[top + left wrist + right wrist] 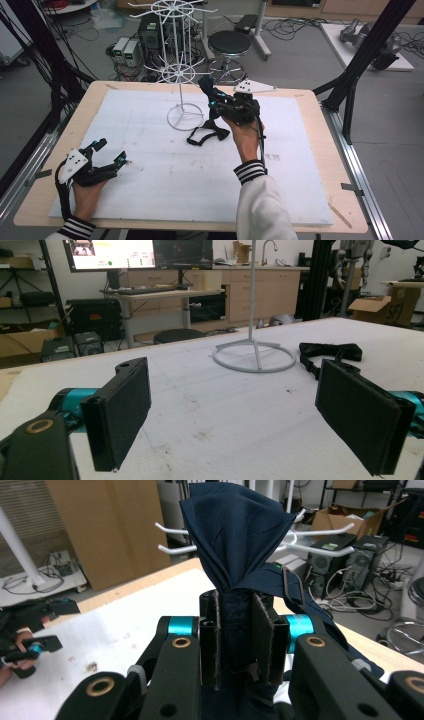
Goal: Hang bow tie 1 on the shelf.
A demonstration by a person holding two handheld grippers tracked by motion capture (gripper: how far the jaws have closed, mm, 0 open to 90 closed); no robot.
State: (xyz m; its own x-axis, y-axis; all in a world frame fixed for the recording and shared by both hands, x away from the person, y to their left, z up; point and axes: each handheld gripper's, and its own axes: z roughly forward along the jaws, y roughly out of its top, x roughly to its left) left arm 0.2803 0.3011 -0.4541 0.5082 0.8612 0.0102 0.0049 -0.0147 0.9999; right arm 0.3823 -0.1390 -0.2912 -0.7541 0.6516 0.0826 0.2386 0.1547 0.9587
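Navy cloth, a bow tie [235, 545], stands pinched in the right gripper [239, 640], whose jaws are clamped on its middle so one wing fans upward. In the high view this gripper [220, 102] is raised just at 3 o'clock of the white wire rack [177, 70], with the rack's lower ring of hooks [175, 75] at about its 10 o'clock; the likely move is onto a hook. The tie's long axis runs up along the jaws, its strap [202, 135] trailing down to the white foam board [150, 165]. The left gripper [100, 160] rests far off at 7 o'clock, jaws spread and empty. The right gripper view shows the hook prongs [175, 547] close behind the cloth; the left gripper view shows the rack's ring base [254, 357] and the strap [330, 352].
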